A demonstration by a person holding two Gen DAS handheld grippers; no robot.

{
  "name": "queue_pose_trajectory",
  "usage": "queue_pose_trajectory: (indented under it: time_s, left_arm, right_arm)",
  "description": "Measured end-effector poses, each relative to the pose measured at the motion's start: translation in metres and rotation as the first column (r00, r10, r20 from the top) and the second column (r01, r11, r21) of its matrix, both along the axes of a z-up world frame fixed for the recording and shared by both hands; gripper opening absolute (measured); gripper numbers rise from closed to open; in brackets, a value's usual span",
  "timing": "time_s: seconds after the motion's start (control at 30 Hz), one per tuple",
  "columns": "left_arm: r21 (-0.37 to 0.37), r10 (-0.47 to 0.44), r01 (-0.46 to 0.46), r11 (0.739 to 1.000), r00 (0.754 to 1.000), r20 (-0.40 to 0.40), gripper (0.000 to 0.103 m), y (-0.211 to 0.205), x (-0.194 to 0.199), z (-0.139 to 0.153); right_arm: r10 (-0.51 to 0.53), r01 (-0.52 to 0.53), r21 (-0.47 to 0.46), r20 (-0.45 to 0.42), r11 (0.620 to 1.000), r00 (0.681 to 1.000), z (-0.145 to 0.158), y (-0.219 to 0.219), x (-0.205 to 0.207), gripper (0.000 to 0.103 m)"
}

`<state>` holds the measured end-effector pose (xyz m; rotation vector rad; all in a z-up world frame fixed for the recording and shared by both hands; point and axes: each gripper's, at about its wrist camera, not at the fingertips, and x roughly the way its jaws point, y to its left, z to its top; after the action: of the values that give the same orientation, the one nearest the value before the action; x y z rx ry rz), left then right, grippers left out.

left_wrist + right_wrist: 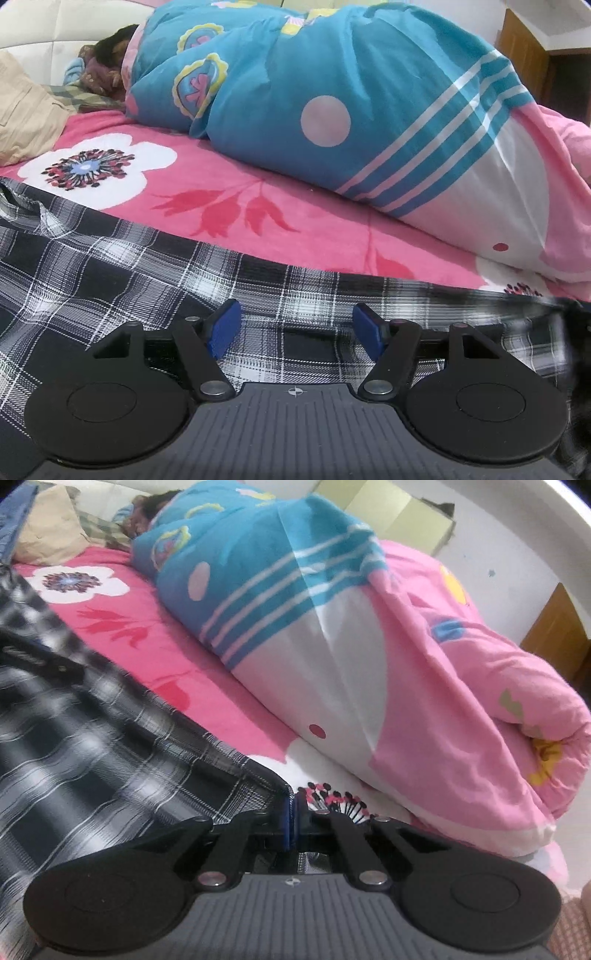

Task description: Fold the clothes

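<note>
A black-and-white plaid shirt [110, 266] lies spread on the pink flowered bedsheet [229, 173]. My left gripper [295, 328] hovers low over the plaid cloth with its blue pads apart and nothing between them. In the right wrist view the same plaid shirt [92, 738] fills the left side, blurred by motion. My right gripper [291, 812] is shut on the shirt's corner, the blue pads pressed together with the cloth edge pinched between them and drawn taut. A dark blurred shape at the far right edge of the left wrist view is too smeared to identify.
A person lies under a blue, white and pink quilt [351, 110] across the far half of the bed, dark hair [114, 40] showing by a beige pillow [26, 110]. A wooden cabinet [557, 635] stands by the white wall at the right.
</note>
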<state>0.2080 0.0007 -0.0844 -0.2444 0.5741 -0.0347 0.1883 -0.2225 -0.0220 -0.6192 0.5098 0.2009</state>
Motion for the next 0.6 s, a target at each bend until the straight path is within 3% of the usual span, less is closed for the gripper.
queue_pose_trajectory:
  time_s: [0.4, 0.5, 0.6]
  left_arm:
    - [0.002, 0.0, 0.0, 1.0, 1.0, -0.003, 0.067, 0.001, 0.001, -0.001]
    - [0.002, 0.0, 0.0, 1.0, 1.0, -0.003, 0.067, 0.001, 0.001, -0.002]
    - [0.004, 0.0, 0.0, 1.0, 1.0, -0.004, 0.067, 0.001, 0.001, -0.002]
  right_arm:
    - [-0.017, 0.024, 0.039, -0.166, 0.999, 0.986, -0.034, -0.006, 0.057, 0.0]
    - [-0.029, 0.053, 0.112, -0.204, 0.992, 0.978, -0.035, -0.016, 0.068, 0.001]
    - [-0.054, 0.119, 0.244, -0.26, 0.962, 0.964, -0.03, -0.037, 0.08, 0.016]
